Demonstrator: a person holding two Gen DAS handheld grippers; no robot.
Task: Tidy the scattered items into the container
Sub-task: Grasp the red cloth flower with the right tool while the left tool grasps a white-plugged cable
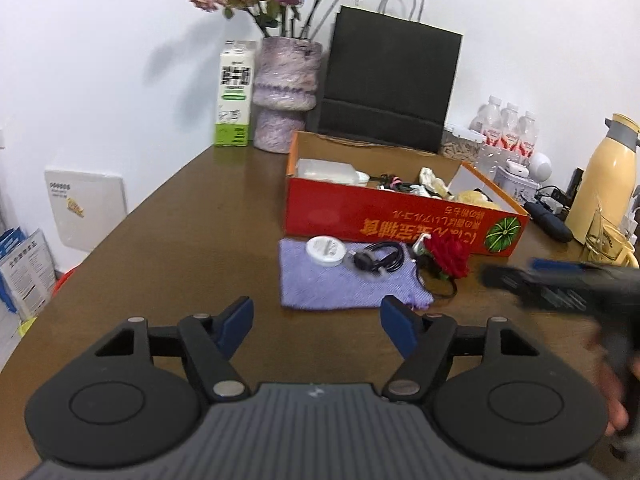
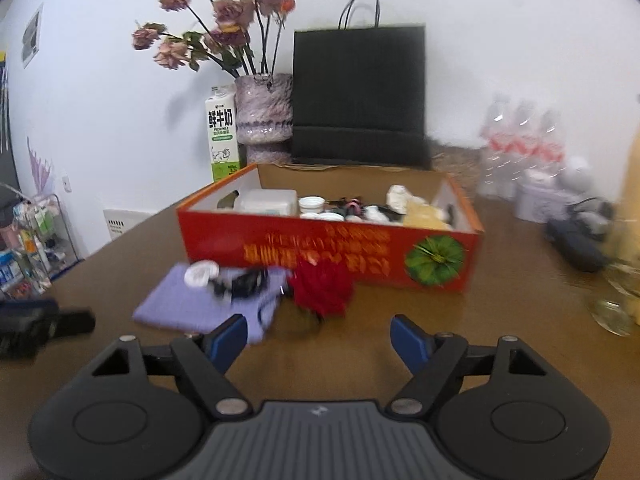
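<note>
Red cardboard container (image 1: 384, 216) sits on my brown table (image 1: 160, 248), already holding a white plastic box (image 1: 326, 170) and small odds and ends. Just in front of it lies a purple cloth (image 1: 340, 284) carrying a white round lid (image 1: 326, 251) and a black cable (image 1: 380, 260), with a red flower (image 1: 448, 254) at the cloth's right edge. My left gripper (image 1: 316, 330) hangs short of the cloth, jaws spread, nothing between them. My right gripper (image 2: 318, 338) is likewise spread and empty, near the flower
</note>
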